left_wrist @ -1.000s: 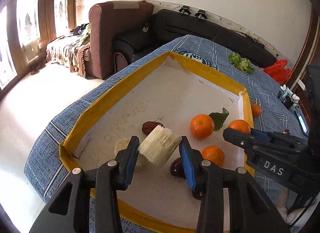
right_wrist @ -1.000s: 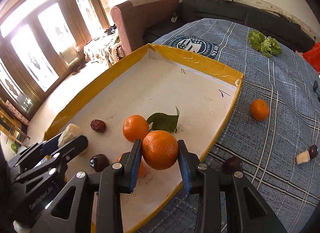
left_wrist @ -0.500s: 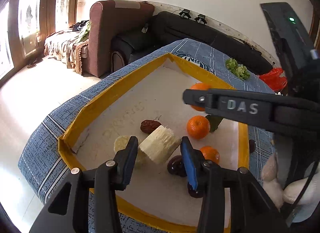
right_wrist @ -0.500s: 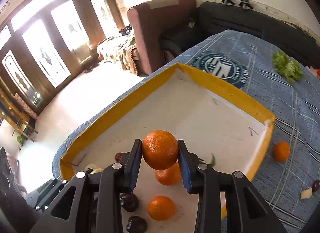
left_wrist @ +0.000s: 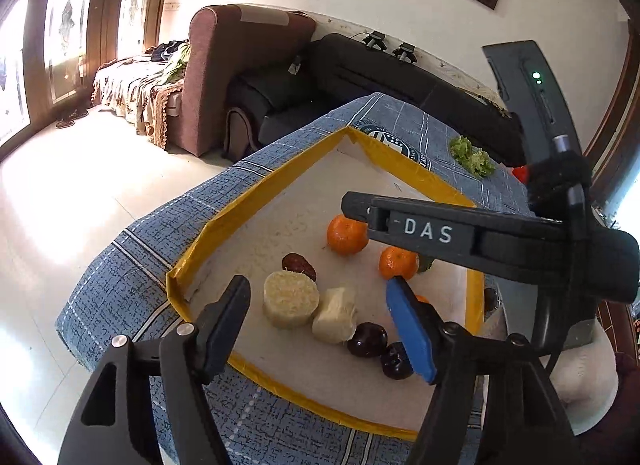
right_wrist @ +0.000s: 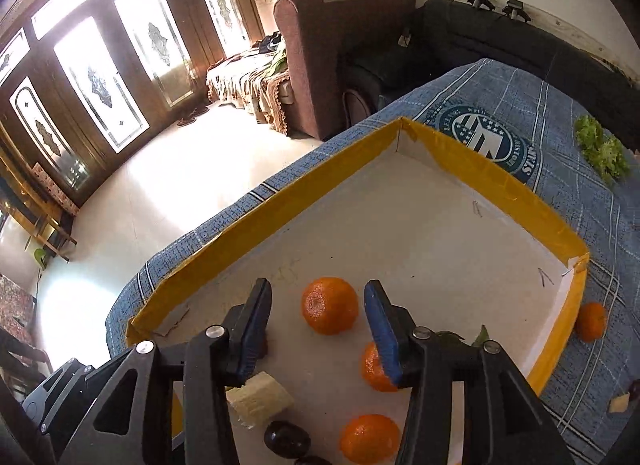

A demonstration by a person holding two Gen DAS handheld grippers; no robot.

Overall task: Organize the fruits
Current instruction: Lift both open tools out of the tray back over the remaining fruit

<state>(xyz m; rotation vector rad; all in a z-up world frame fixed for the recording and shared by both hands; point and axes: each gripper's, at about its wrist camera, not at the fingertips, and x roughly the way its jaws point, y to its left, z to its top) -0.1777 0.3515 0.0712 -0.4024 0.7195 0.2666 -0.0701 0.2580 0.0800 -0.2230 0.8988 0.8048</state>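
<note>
While the left wrist view looks down over the yellow-rimmed tray [left_wrist: 280,181] on the blue-clothed desk [left_wrist: 120,277], the left gripper [left_wrist: 320,309] stands with its jaws spread wide and nothing between them. Just beyond the fingertips, on the tray floor, a round pale sugarcane slice [left_wrist: 291,298] lies touching a second, wedge-like sugarcane piece [left_wrist: 335,320]. A red date [left_wrist: 299,265] sits just behind the round slice. Two dark plums [left_wrist: 367,340] lie side by side near the blue pad of the gripper's right-hand finger. Farther into the tray are two oranges: one orange [left_wrist: 347,234] near the tray's middle, another orange [left_wrist: 398,263] closer to the right rim, with a third partly hidden behind the blue pad. The right gripper's body, marked DAS, crosses above the tray's right side. A green lettuce leaf [left_wrist: 472,153] lies on the desk beyond the tray.

From the right wrist view, the right gripper [right_wrist: 318,323] is also spread wide and empty, poised above the tray [right_wrist: 500,181]. An orange [right_wrist: 330,311] rests on the tray floor directly between and below the open fingers, not touching them. Two more oranges lie nearer the camera, one partly behind the blue pad. A sugarcane piece [right_wrist: 260,399] and a dark plum [right_wrist: 287,443] show low in the tray. Outside the tray's right rim, a lone orange [right_wrist: 591,321] rests on the desk.
</note>
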